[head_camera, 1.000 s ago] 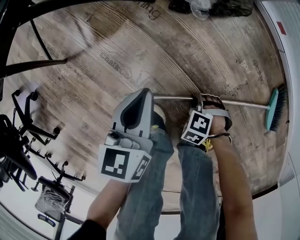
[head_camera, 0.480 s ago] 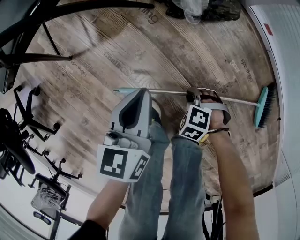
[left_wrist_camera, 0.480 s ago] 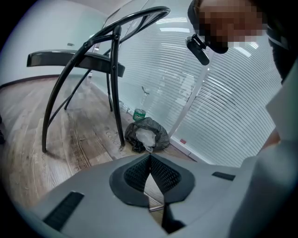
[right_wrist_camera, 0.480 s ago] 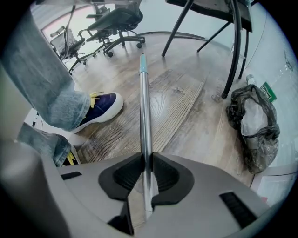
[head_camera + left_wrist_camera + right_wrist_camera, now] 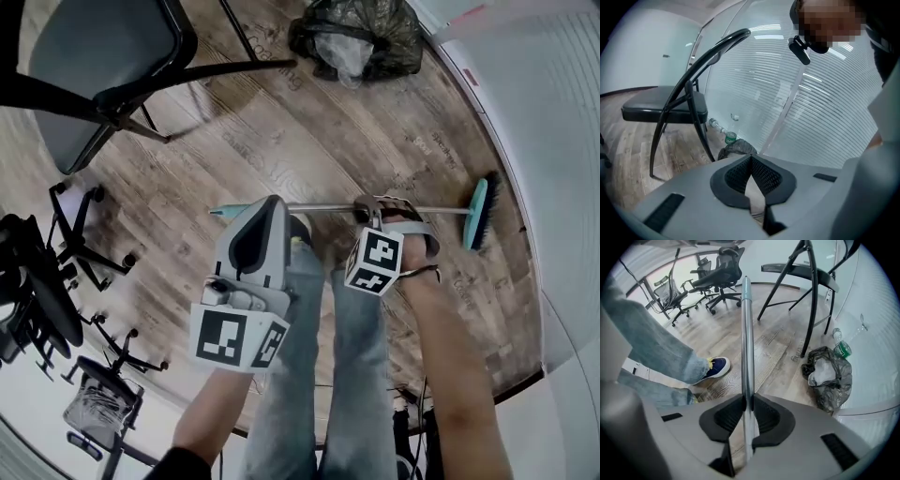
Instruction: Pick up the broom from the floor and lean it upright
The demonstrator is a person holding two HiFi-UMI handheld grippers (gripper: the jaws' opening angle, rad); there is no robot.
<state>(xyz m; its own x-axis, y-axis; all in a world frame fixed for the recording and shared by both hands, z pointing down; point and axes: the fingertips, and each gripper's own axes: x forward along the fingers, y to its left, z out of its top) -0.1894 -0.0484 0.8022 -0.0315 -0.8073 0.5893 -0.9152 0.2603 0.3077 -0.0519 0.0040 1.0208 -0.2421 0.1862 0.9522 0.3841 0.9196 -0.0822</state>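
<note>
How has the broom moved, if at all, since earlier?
Yes: the broom has lifted off the floor, its brush head farther from the wall.

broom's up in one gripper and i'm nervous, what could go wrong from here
1. Only the right gripper clamps the smooth metal handle, near mid-shaft. The brush head may drag its end down, so the handle twists or slips in the pads.
2. The left gripper is shut and empty, so nothing steadies the other end.
3. Swinging it upright could knock the chair or the bag.
</note>
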